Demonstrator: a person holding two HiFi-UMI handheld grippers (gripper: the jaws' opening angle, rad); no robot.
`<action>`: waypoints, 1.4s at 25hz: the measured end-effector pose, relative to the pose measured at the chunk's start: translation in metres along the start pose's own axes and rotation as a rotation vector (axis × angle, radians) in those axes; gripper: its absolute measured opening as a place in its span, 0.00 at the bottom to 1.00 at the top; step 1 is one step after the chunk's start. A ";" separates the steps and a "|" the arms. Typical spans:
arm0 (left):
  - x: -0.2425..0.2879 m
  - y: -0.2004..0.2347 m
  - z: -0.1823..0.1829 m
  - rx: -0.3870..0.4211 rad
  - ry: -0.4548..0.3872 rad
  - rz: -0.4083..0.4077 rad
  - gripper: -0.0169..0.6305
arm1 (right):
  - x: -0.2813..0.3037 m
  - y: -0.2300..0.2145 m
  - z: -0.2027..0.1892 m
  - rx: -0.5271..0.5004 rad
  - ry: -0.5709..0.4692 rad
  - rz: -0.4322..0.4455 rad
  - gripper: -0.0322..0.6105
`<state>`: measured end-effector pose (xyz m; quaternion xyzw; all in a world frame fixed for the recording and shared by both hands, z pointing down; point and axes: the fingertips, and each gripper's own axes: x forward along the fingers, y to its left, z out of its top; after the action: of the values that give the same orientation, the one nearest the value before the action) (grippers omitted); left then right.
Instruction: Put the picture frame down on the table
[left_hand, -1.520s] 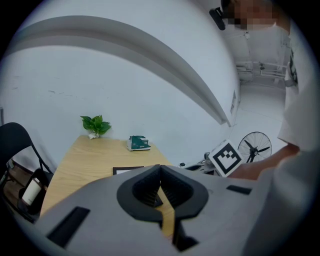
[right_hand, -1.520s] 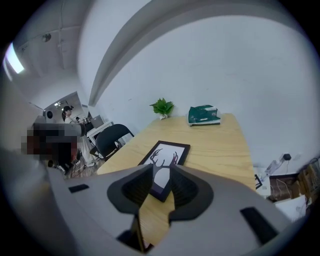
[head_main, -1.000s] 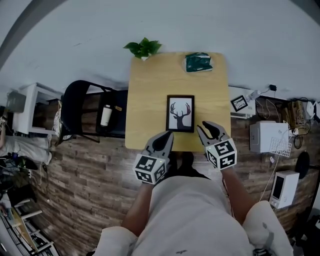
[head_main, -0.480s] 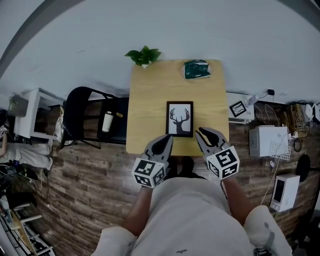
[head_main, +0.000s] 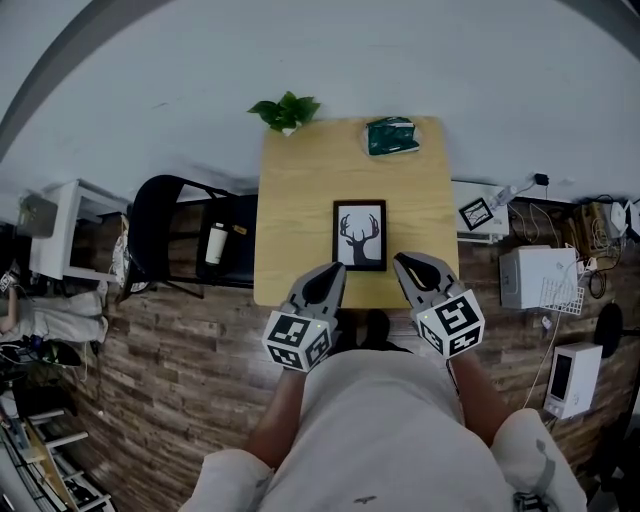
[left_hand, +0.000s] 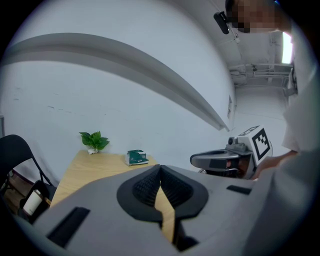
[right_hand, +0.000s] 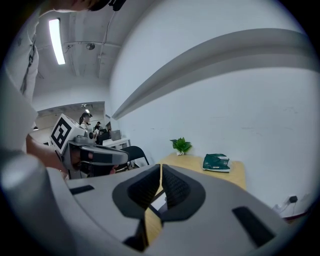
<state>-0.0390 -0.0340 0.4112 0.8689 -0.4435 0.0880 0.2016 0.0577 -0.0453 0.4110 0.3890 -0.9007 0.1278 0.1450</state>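
A black picture frame (head_main: 360, 235) with a deer-antler print lies flat on the wooden table (head_main: 300, 190), near its front edge. My left gripper (head_main: 325, 282) hangs shut at the table's front edge, left of the frame and apart from it. My right gripper (head_main: 412, 270) is shut too, just right of and below the frame's lower corner. Neither holds anything. In the left gripper view the shut left gripper (left_hand: 160, 176) fills the foreground and the frame is hidden. In the right gripper view a sliver of the frame (right_hand: 159, 202) shows below the shut right gripper (right_hand: 161, 176).
A small potted plant (head_main: 287, 109) and a green packet (head_main: 391, 135) sit at the table's far edge. A black chair (head_main: 175, 230) holding a bottle (head_main: 215, 242) stands to the left. White boxes and cables (head_main: 540, 280) lie on the floor to the right.
The view has shifted slightly; both grippers have drawn back a little toward the person. The frame has not moved on the table.
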 end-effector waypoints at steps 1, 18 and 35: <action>-0.001 0.000 0.000 -0.002 -0.002 0.001 0.04 | 0.000 0.001 0.000 -0.002 0.000 0.000 0.06; -0.010 0.006 -0.002 -0.004 -0.008 0.009 0.04 | 0.001 0.011 0.000 0.010 -0.008 0.015 0.05; -0.005 0.012 -0.005 -0.014 -0.002 0.019 0.04 | 0.009 0.008 -0.002 0.002 0.002 0.024 0.05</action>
<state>-0.0514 -0.0343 0.4177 0.8632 -0.4526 0.0862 0.2063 0.0463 -0.0447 0.4154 0.3781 -0.9052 0.1306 0.1438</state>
